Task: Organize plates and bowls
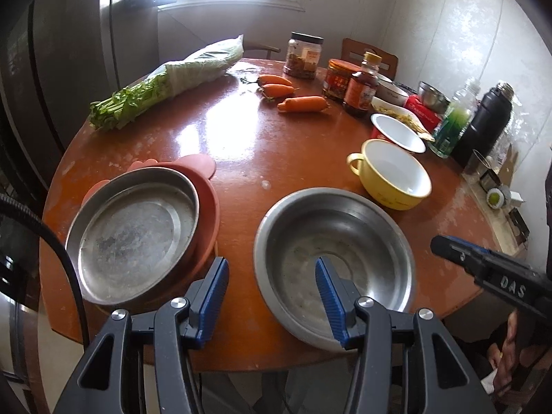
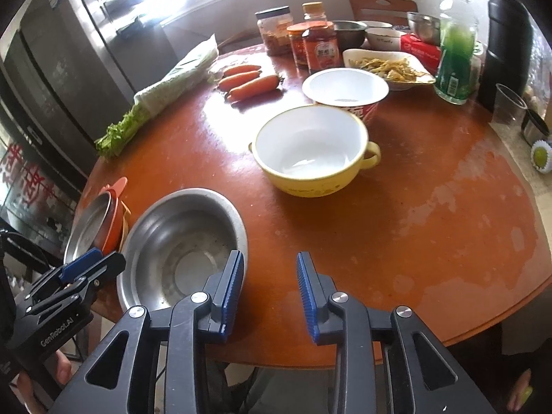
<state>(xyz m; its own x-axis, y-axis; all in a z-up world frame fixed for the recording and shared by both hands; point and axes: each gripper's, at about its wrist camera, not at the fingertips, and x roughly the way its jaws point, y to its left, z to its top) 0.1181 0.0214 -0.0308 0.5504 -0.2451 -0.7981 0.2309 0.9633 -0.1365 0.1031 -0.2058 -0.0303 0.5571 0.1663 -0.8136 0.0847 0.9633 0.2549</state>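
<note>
Nearest to us, the left claw [image 1: 272,269] stands open and empty, its right finger over the near rim of the steel bowl [image 1: 334,252] and its left finger above the gap between that bowl and the steel plate [image 1: 134,234]. The steel plate lies just left of the left claw, resting on a stack of orange plates [image 1: 207,207] near the edge of the round worktop [image 1: 241,145].

Our right claw [image 2: 270,270] is open too and holds nothing; it hovers above bare worktop with the steel bowl [image 2: 179,241] just to its left. Ahead of the right claw sits the yellow enamel bowl [image 2: 310,151], white inside, with small handles. Directly behind it, touching or nearly so, stands a red-and-white paper bowl [image 2: 345,86].

Farther ahead of both claws we see three carrots [image 2: 248,81], a wrapped bunch of celery [image 2: 162,93] off to the left, sauce jars [image 2: 319,48], a dish of food [image 2: 386,65], a green bottle [image 2: 455,62] and a black flask [image 2: 507,34].
</note>
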